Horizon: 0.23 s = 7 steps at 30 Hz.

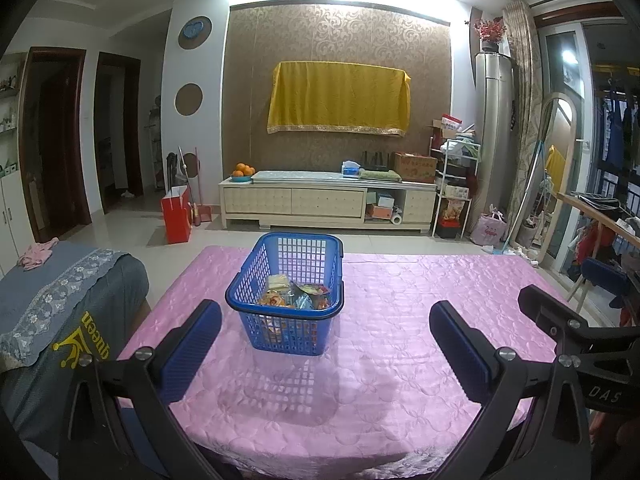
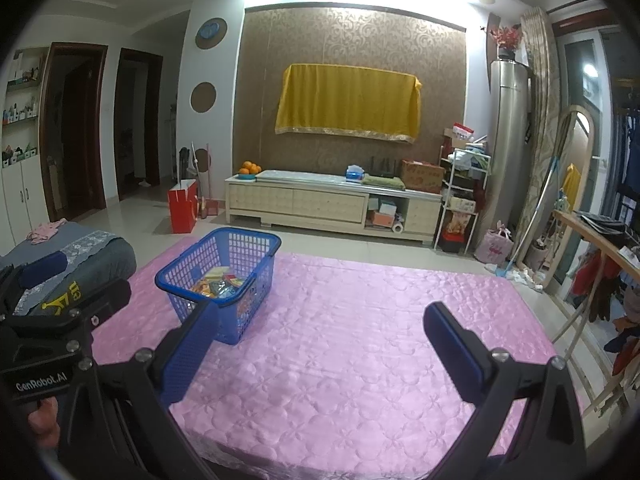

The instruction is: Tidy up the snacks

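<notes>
A living room under bright ceiling lights, a table spread with a pink quilted cloth (image 1: 400, 300) in the foreground: I hold my left gripper (image 1: 326, 350) low over the near edge, its blue-padded fingers (image 1: 192, 350) spread wide and gripping nothing, and my right gripper (image 2: 324, 354) beside it, likewise spread and empty (its left finger overlaps the basket's near corner in the right wrist view). Just beyond and between the left fingers stands the blue plastic basket (image 1: 288, 332), upright on the cloth toward the table's left side, with the snacks (image 1: 298, 294) lying as a jumble of colourful packets in its bottom. To the left of the table sits a grey covered seat (image 1: 60, 300). Against the far wall runs a low cream cabinet (image 1: 296, 200) bearing a bowl of oranges (image 1: 244, 170), and above it hangs a yellow cloth (image 1: 340, 98).
</notes>
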{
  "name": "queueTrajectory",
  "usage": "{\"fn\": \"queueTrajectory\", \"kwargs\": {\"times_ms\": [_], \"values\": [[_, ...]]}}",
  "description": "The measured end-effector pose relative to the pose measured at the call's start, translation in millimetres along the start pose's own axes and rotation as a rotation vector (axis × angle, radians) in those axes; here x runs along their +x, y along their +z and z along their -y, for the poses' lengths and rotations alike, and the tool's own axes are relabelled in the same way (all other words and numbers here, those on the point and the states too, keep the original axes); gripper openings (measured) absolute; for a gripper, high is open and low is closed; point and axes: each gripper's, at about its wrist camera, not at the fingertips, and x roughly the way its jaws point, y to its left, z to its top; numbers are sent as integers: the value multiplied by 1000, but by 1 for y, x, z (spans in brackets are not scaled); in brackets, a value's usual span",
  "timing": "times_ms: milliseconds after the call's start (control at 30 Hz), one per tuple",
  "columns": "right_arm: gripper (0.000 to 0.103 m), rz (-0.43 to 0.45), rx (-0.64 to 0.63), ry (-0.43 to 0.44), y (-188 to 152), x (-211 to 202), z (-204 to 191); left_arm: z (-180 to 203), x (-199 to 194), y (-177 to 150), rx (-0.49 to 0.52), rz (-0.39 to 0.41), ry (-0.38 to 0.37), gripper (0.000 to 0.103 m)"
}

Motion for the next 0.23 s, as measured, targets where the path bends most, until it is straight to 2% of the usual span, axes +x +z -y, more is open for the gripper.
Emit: {"fn": "queueTrajectory", "kwargs": {"times_ms": [233], "values": [[103,-4,1,12,-1,0,1,2,-1,0,5,-4,9,103]]}}
